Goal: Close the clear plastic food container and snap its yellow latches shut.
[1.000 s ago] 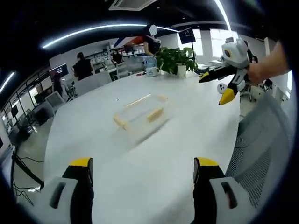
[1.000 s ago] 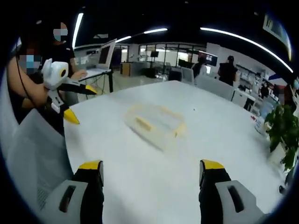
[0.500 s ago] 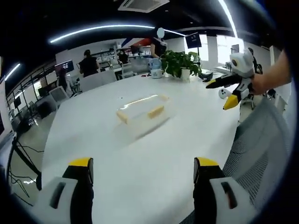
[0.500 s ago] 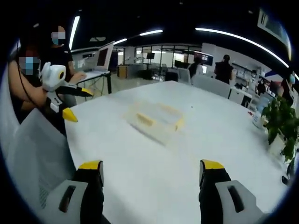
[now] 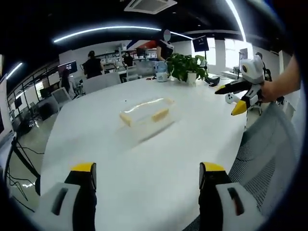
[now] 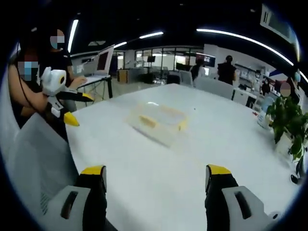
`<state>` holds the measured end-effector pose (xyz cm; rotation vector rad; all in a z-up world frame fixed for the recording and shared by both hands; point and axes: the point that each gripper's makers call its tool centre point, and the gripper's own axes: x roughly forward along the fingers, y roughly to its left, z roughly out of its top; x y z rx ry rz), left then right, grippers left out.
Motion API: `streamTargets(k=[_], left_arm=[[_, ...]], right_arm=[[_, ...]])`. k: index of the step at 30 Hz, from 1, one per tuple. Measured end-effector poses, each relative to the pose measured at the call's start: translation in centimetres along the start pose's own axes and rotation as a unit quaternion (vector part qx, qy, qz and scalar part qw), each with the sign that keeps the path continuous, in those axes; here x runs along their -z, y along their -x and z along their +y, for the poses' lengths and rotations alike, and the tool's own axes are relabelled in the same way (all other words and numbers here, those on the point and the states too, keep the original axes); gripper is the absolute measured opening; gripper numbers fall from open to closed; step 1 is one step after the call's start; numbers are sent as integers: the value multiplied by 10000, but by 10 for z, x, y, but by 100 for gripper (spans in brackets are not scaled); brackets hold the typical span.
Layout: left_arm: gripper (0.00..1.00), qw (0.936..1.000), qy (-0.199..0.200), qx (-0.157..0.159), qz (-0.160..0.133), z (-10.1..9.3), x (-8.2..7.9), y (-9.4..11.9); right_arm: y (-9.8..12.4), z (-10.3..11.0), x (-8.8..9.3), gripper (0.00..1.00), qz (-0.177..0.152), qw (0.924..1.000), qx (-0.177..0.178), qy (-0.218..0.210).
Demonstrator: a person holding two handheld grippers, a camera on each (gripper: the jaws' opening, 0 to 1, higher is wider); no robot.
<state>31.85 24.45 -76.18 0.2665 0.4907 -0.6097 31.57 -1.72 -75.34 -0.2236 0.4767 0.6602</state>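
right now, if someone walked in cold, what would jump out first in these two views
The clear rectangular plastic food container with yellow latches sits alone in the middle of the big white table, away from both tools. The right tool, yellow-tipped and open, hangs above the table's edge beside a grey mesh chair back. A leafy green potted plant stands at the far end.

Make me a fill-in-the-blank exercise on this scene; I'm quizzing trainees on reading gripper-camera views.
1. The clear container sits on a ______ table.
2. The container's latches are ______ in colour.
3. Both the left gripper and the right gripper have their jaws ______, well short of the container.
4. Far across the table stands a potted ______.

Missing words: white; yellow; open; plant
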Motion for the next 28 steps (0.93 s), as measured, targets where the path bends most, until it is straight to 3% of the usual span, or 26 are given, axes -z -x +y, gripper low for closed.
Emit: streamTargets(k=[28], left_arm=[[90,10000,39,4,-22,-1,0,0]], right_arm=[[0,0,2,86,0,10000,-5,-63]])
